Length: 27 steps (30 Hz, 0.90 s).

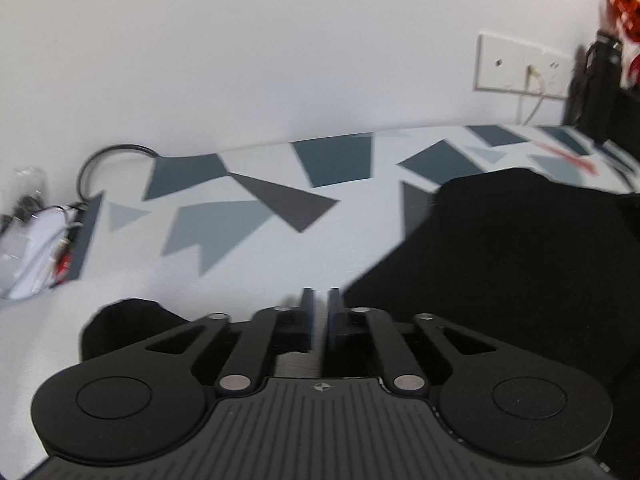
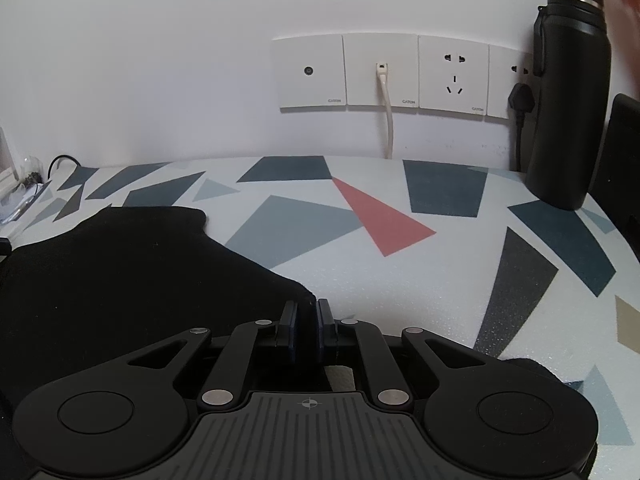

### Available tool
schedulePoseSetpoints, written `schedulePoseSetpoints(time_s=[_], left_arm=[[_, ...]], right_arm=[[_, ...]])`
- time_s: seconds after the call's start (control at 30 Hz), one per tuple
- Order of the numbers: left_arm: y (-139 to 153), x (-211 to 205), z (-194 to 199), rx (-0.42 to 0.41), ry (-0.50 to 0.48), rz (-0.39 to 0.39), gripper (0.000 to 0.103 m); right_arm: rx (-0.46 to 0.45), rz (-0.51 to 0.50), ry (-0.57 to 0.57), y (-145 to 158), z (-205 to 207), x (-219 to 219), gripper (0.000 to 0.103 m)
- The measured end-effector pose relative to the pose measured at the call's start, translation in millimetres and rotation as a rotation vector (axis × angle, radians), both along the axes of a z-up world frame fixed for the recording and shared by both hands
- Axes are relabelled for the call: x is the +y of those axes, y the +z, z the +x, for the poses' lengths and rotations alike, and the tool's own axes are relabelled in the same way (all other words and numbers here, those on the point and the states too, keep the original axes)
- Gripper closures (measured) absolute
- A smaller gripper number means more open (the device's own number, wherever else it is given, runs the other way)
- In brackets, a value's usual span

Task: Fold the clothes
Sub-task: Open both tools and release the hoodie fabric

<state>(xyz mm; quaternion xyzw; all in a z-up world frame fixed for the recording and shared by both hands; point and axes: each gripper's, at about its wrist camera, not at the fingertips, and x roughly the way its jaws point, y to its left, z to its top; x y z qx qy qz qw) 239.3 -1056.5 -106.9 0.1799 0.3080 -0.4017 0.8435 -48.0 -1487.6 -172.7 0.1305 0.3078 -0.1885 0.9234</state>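
On the patterned surface [image 2: 400, 280], I'm pinching the black cloth [image 2: 120, 280] in my right tongs [image 2: 307, 312]; left tongs [image 1: 320, 300], nearly closed, are hovering beside its edge, seemingly empty.

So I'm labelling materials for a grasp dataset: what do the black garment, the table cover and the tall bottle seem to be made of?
Black garment: soft matte fabric, likely a knit; no sheen, limp curved edges.
Table cover: printed with geometric shapes, finely pebbled, possibly foam or textured vinyl.
Bottle: rigid, matte black coating with a bright metal ring at the cap, probably coated steel.
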Motion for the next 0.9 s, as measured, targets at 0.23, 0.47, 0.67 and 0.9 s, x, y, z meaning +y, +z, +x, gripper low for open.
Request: schedulePoseSetpoints(time_s=[0.23,0.47,0.67,0.9], left_arm=[[14.9,-2.6,-26.8,-0.017,-0.028,-0.050,0.034],[25.2,-31.2,-67.4,0.011,-0.039,-0.079,0.001],[17.9,-51.8,-87.0,0.065,-0.060,-0.084,0.001],[-21.2,-73.0,-76.2,0.126,0.063,0.058,0.000]], right_arm=[[0.021,-0.040,-0.003,1.0,3.2,4.9,0.095],[-0.011,-0.091,-0.107,28.8,-7.0,12.8,0.054],[0.003,-0.092,0.110,46.3,-12.3,64.3,0.006],[0.126,-0.029,0.050,10.5,3.3,77.4,0.001]])
